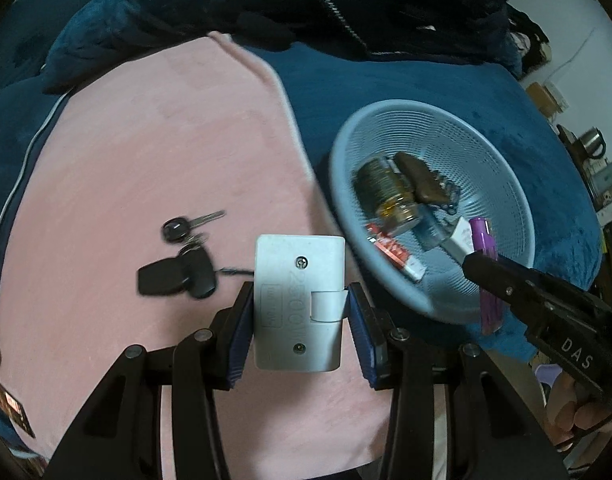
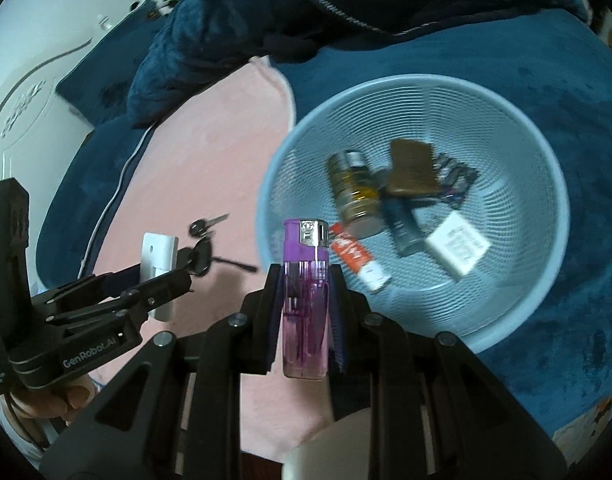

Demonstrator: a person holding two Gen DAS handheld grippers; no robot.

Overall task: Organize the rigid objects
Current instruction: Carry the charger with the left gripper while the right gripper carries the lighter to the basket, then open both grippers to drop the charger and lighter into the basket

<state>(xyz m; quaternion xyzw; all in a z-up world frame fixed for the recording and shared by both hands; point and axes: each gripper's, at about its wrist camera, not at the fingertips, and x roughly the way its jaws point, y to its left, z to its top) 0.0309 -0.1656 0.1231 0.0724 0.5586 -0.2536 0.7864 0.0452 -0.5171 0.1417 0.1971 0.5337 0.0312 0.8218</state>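
Tools (image 1: 300,312) (image 2: 306,300) angled steeply downward, gripping.

Both grippers are matte black linkages with round silver rivets and ridged blue pads. The left gripper (image 2: 162,276) carries white "GenRobot.AI" lettering along its side, the right gripper (image 1: 476,260) white "DAS"; a thin black cable trails below each handle.
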